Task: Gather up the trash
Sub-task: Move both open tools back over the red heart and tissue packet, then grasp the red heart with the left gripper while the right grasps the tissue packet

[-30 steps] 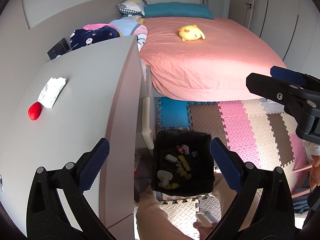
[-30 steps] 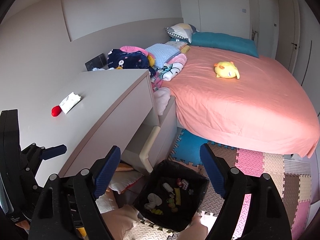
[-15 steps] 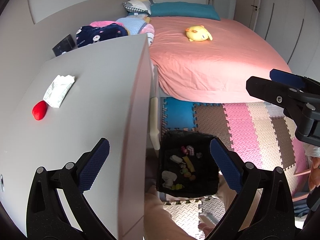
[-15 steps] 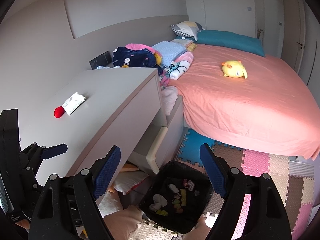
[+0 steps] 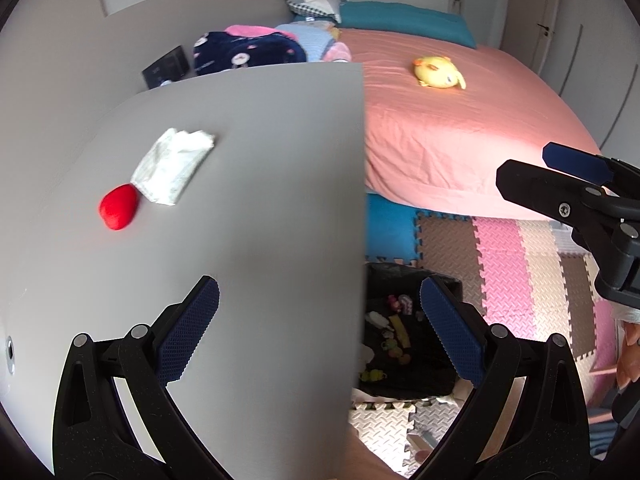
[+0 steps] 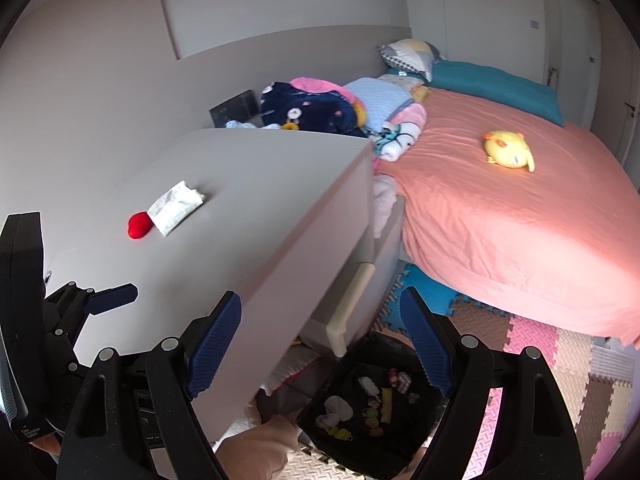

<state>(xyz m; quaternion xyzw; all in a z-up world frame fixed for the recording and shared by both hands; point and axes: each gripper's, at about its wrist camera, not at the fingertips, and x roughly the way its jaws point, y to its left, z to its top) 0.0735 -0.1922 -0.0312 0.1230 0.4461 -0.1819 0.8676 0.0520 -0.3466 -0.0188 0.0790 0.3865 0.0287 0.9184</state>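
A red scrap point(image 5: 118, 207) and a crumpled white wrapper point(image 5: 173, 171) lie touching on the grey bench point(image 5: 260, 208), far left. The left hand-held gripper point(image 5: 318, 328) and right hand-held gripper point(image 6: 320, 344) gape wide, empty. A black trash bin point(image 6: 376, 412) sits on the floor, near right.

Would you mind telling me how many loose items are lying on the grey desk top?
2. A crumpled white paper wrapper lies mid-desk, and a small red rounded object touches its near-left corner. The grey desk top is cut off at the left, so more may be hidden.
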